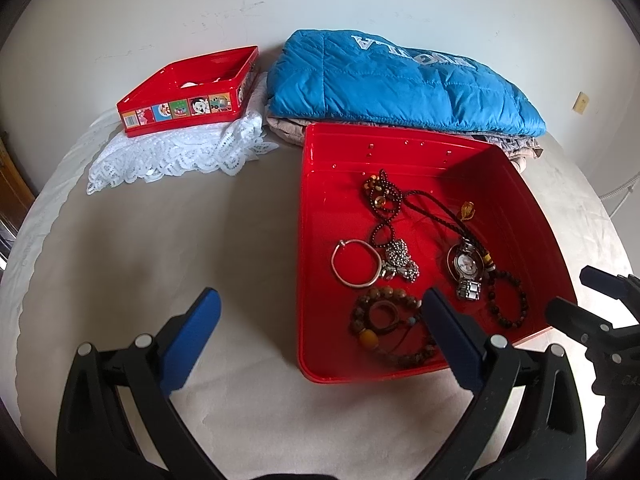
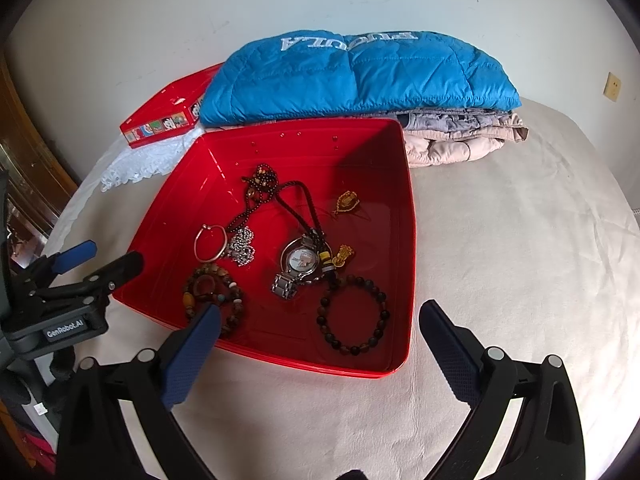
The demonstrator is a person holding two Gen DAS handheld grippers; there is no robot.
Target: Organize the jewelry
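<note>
A red lid-like tray (image 1: 320, 216) (image 2: 406, 240) lies on the bed and holds jewelry: a silver bangle (image 1: 355, 263) (image 2: 210, 243), a wristwatch (image 1: 464, 270) (image 2: 300, 266), dark bead bracelets (image 1: 506, 298) (image 2: 353, 314), a brown bead bracelet (image 1: 384, 326) (image 2: 212, 292), dark necklaces (image 1: 384, 196) (image 2: 262, 184) and a gold pendant (image 2: 347, 202). A second red tin box (image 1: 188, 92) (image 2: 164, 116) sits at the back left on white lace. My left gripper (image 1: 320, 336) (image 2: 98, 258) is open and empty at the tray's near left edge. My right gripper (image 2: 320, 344) (image 1: 580, 292) is open and empty over the tray's near edge.
A folded blue quilted jacket (image 1: 400, 80) (image 2: 352, 72) lies on folded beige clothes (image 2: 460, 140) behind the tray. White lace cloth (image 1: 176, 156) lies under the tin box. A beige bedsheet (image 1: 160, 260) covers the bed; a white wall stands behind.
</note>
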